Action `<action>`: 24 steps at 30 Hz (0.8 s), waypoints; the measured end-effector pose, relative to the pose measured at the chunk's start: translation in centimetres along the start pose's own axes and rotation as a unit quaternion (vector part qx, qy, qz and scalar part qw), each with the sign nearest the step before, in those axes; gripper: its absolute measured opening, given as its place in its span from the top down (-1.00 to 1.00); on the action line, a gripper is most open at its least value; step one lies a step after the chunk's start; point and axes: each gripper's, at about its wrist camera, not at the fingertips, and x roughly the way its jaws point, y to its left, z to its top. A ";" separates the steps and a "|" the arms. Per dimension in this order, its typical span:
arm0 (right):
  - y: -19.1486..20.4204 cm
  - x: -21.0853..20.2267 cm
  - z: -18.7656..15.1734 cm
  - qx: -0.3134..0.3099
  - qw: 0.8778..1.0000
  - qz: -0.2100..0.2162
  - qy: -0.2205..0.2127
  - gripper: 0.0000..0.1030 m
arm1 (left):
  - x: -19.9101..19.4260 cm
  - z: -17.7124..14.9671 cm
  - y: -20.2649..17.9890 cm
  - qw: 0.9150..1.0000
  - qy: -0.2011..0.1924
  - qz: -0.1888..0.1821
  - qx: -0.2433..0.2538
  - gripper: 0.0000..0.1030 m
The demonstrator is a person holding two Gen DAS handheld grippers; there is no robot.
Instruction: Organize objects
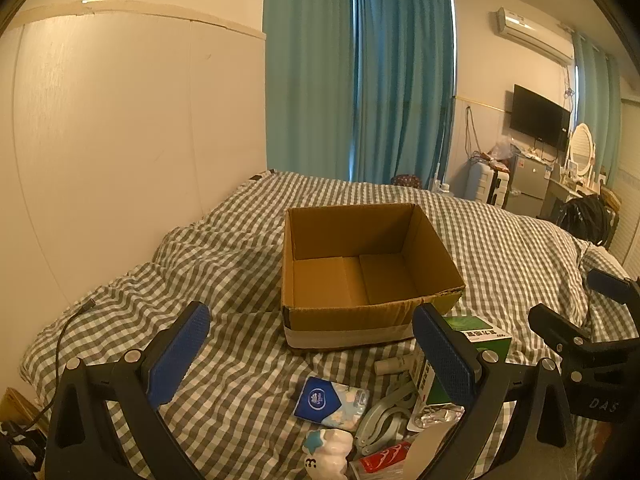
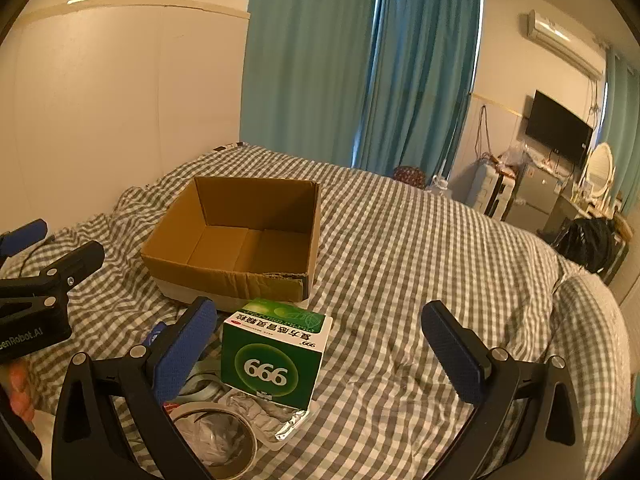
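Lower left, the left gripper [image 1: 310, 354] stands fully open and empty; centre frame, the empty brown cardboard box [image 1: 362, 276] awaits contents; lower right, the green carton [image 2: 276, 354] lies between the right gripper [image 2: 320, 354]'s wide, empty jaws, untouched.

In the left wrist view, the green-and-white cardboard medicine box [image 1: 486, 334] is largely covered by the blue-padded finger of the left claw [image 1: 312, 354], so its print cannot be read there. The red-and-white packet [image 1: 382, 460] and the white ceramic figurine with a blue star [image 1: 330, 450] are cut off by the lower edge. In the right wrist view, the roll of clear tape [image 2: 218, 438] runs under the right claw [image 2: 320, 354] frame, and the pale blue plastic clip [image 2: 202, 386] shows only partly behind a finger. A hand [image 2: 18, 394] is cropped at the left edge.
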 end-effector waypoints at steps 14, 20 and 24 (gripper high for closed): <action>0.4 0.2 -0.1 0.005 1.000 0.000 0.010 -0.99 | 0.9 -0.9 -0.4 1.000 0.012 -0.002 0.009 -1.00; 0.8 0.9 -0.3 0.006 1.000 0.005 0.017 -0.99 | 1.7 -1.3 0.2 1.000 0.026 0.003 -0.001 -1.00; 1.1 1.4 -0.5 0.006 1.000 0.010 0.024 -0.99 | 2.3 -1.4 0.6 0.999 0.037 -0.002 -0.010 -1.00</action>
